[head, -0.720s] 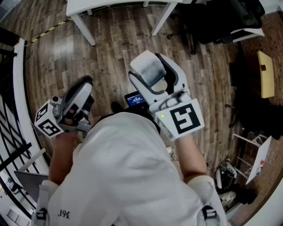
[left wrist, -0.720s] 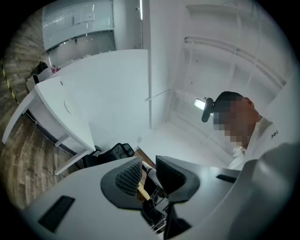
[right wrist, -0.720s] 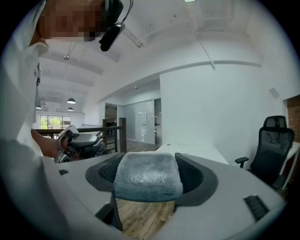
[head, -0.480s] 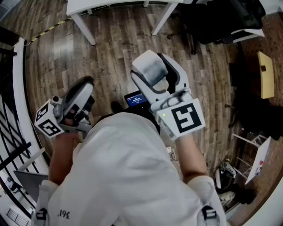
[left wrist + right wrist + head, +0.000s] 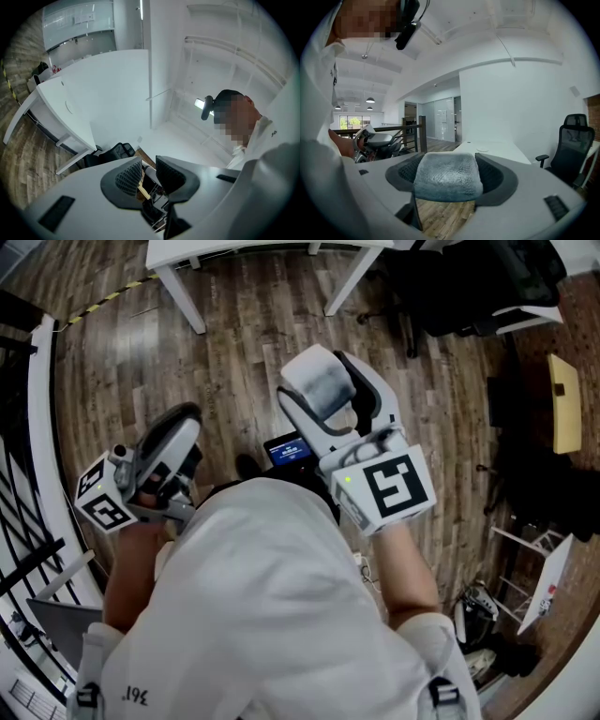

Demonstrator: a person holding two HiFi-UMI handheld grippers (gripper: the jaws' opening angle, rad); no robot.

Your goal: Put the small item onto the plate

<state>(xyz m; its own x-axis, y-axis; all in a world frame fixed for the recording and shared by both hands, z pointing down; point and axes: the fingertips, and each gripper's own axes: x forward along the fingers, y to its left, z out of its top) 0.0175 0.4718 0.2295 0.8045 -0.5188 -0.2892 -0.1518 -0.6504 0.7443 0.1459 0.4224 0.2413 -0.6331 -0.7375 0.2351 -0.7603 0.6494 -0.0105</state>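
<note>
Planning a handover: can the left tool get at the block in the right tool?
Probably yes. The left tool is open and empty, the block sticks out of the right tool, and nothing lies between them.

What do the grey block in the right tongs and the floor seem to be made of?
Grey block: probably soft foam or bubble-textured wrap, matte; finely dimpled surface, rounded corners.
Floor: wood or wood-look planks; grain and seams show.

floor (image 5: 244,334): wood, satin sheen | small item (image 5: 448,177): grey, pebbled, matt
</note>
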